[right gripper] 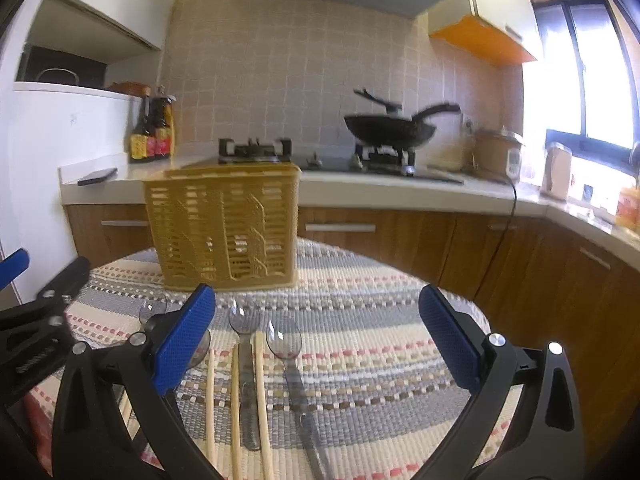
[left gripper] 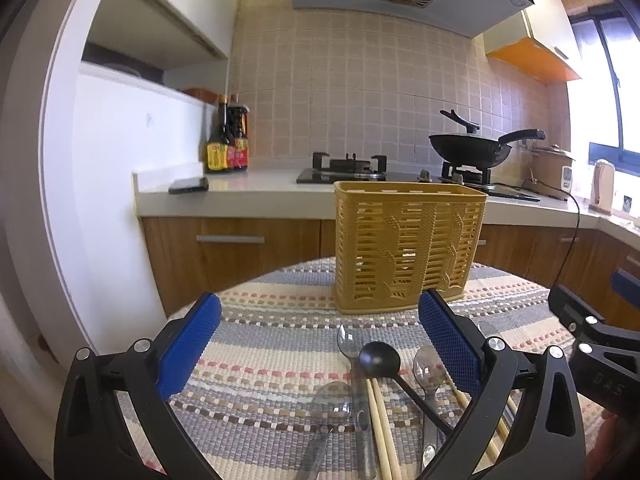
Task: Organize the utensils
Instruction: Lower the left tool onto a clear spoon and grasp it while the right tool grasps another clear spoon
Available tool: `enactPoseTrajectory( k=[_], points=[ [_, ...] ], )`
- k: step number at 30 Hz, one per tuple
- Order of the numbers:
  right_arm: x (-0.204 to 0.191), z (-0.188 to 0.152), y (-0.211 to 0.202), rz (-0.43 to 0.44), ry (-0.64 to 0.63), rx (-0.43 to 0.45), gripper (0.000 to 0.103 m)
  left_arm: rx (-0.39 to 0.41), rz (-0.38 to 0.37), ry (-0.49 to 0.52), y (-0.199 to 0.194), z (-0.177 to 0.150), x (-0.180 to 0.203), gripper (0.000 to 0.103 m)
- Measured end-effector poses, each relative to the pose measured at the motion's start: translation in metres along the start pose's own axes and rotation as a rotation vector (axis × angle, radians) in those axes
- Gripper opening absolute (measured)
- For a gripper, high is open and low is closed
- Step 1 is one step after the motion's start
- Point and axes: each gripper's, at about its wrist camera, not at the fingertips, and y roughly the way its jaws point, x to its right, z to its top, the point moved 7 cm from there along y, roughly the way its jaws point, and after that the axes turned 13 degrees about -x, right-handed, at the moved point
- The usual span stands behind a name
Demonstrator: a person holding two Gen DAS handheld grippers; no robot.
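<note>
A yellow slatted utensil basket stands upright at the far side of a round table with a striped woven cloth; it also shows in the right wrist view. In front of it lie a black spoon, clear plastic spoons and wooden chopsticks. The right wrist view shows clear spoons and chopsticks too. My left gripper is open and empty above the utensils. My right gripper is open and empty, to the right of them.
Behind the table runs a kitchen counter with a gas stove, a black wok, sauce bottles, a phone and a rice cooker. A white wall panel stands left.
</note>
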Motion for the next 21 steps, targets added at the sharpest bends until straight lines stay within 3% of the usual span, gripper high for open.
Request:
enactPoseTrajectory(
  k=[4,7,8,10,14,17,21],
  points=[
    [-0.002,0.011,0.0,0.038,-0.058,-0.069,0.097,-0.123,-0.084,-0.021,0.004,0.008,-0.019,0.095],
    [-0.002,0.023,-0.002,0.12,-0.078,-0.133,0.097,-0.252,-0.206,-0.052,0.007,0.023,-0.039,0.094],
    [-0.003,0.028,0.001,0.14,-0.092,-0.179,0.097,-0.35,-0.265,-0.072,0.014,0.028,-0.046,0.092],
    [-0.004,0.038,0.01,0.208,-0.115,-0.279,0.097,-0.448,-0.342,-0.107,0.021,0.035,-0.058,0.081],
    [-0.003,0.053,0.029,0.24,-0.138,-0.41,0.092,-0.613,-0.393,-0.105,0.042,0.042,-0.066,0.072],
    [-0.003,0.057,0.048,0.278,-0.139,-0.536,0.082,-0.704,-0.391,-0.069,0.059,0.038,-0.056,0.071],
    [-0.007,0.052,0.073,0.323,-0.138,-0.691,0.067,-0.827,-0.396,-0.074,0.092,0.029,-0.039,0.06]
  ],
)
